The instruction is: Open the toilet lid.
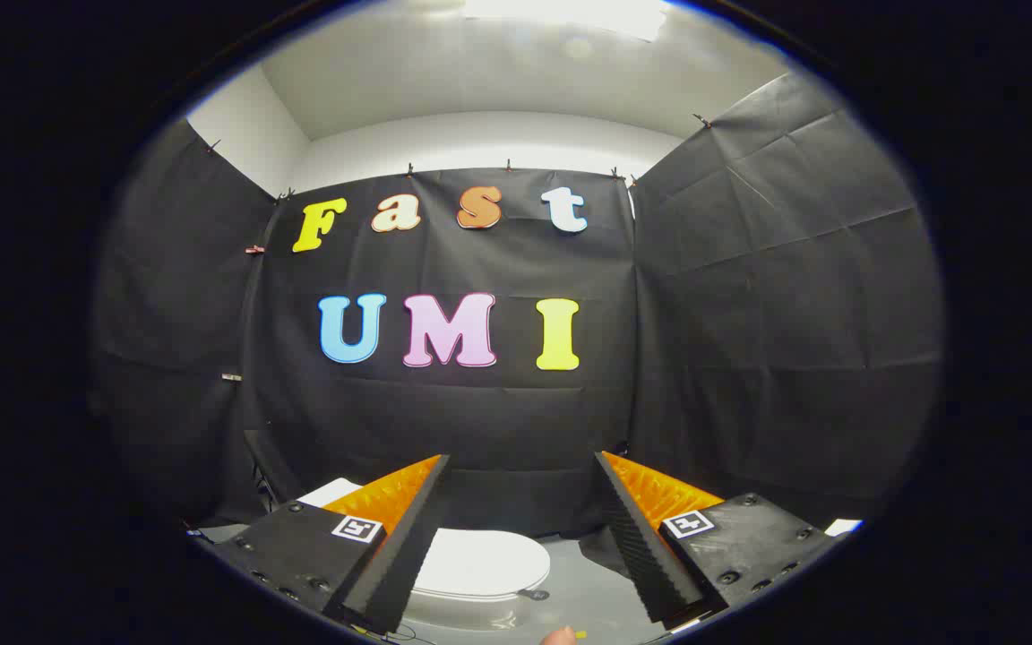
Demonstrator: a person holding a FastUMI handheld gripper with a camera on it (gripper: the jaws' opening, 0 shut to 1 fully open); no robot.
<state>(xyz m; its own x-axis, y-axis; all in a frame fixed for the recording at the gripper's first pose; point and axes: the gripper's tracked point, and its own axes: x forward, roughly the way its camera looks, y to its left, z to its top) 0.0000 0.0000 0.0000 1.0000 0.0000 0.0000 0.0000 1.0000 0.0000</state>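
Observation:
A white toilet with its lid [480,564] lying flat and shut sits low in the gripper view, below and beyond my fingers. Its bowl rim [462,614] shows under the lid, and the tank's corner [330,493] peeks out behind my left finger. My gripper [523,461] hangs above the toilet, well apart from it, open wide with nothing between its fingers. The left finger [408,528] covers the lid's left part.
Black cloth walls close the booth behind the toilet and on both sides. Grey floor [583,587] lies to the right of the bowl. A fingertip [559,637] of a person shows at the very bottom. A ceiling light glows above.

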